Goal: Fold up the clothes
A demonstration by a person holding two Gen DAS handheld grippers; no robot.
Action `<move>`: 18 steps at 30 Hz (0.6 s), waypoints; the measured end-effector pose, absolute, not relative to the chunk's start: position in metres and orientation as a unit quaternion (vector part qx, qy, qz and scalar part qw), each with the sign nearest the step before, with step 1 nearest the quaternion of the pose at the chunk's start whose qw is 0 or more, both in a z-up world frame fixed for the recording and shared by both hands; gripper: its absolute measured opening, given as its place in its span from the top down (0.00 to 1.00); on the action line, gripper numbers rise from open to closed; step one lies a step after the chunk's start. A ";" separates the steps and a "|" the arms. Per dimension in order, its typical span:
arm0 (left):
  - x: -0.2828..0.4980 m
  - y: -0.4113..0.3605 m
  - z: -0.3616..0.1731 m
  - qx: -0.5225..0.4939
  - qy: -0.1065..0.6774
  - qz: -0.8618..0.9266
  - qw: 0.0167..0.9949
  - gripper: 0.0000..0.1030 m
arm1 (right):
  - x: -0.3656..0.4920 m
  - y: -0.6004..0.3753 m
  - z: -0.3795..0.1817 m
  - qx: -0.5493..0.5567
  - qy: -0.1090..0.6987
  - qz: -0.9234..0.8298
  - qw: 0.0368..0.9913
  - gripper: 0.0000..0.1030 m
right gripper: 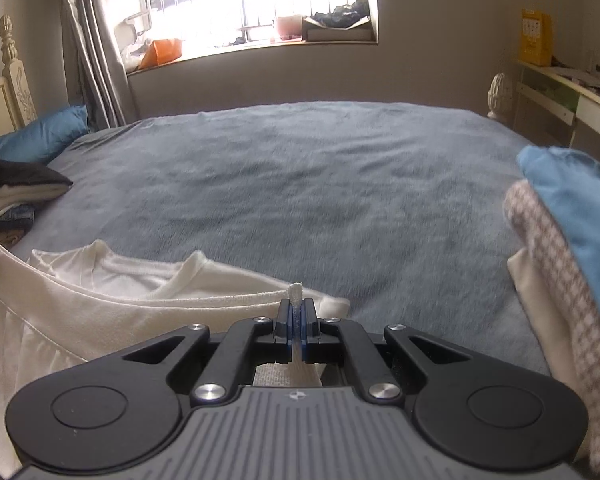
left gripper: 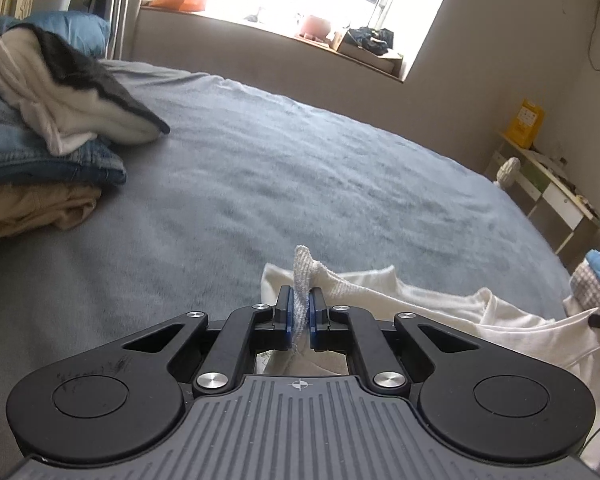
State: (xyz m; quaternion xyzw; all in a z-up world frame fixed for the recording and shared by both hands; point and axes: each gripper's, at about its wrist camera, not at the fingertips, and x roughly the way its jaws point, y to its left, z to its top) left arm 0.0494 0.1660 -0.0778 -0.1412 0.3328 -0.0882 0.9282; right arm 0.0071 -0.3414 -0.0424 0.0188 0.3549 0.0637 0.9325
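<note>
A white garment (left gripper: 440,304) lies at the near edge of the grey-blue bed (left gripper: 300,168), stretched between both grippers. My left gripper (left gripper: 300,312) is shut on a bunched ribbed edge of it that pokes up between the blue pads. In the right wrist view the same white garment (right gripper: 100,300) spreads to the left, and my right gripper (right gripper: 296,318) is shut on its ribbed edge. The cloth sags in folds between the two grips, and its lower part hangs out of sight below the grippers.
A stack of folded clothes (left gripper: 40,128) sits at the bed's left, with jeans and a tan piece under white and black ones. More clothes, blue and checked (right gripper: 560,248), pile up at the right. A blue pillow (right gripper: 32,136), a desk (right gripper: 572,88) and a window sill (right gripper: 260,44) lie beyond.
</note>
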 end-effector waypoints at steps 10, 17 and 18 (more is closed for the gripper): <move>0.090 0.162 -0.085 -0.147 0.335 -0.074 0.928 0.95 | 0.050 -0.343 -0.049 0.014 0.349 0.059 0.935 0.98; 0.109 0.157 -0.092 -0.136 0.338 -0.066 0.929 0.94 | 0.076 -0.346 -0.059 0.018 0.354 0.059 0.933 0.98; 0.110 0.157 -0.093 -0.135 0.340 -0.065 0.929 0.94 | 0.078 -0.346 -0.060 0.019 0.355 0.059 0.933 0.98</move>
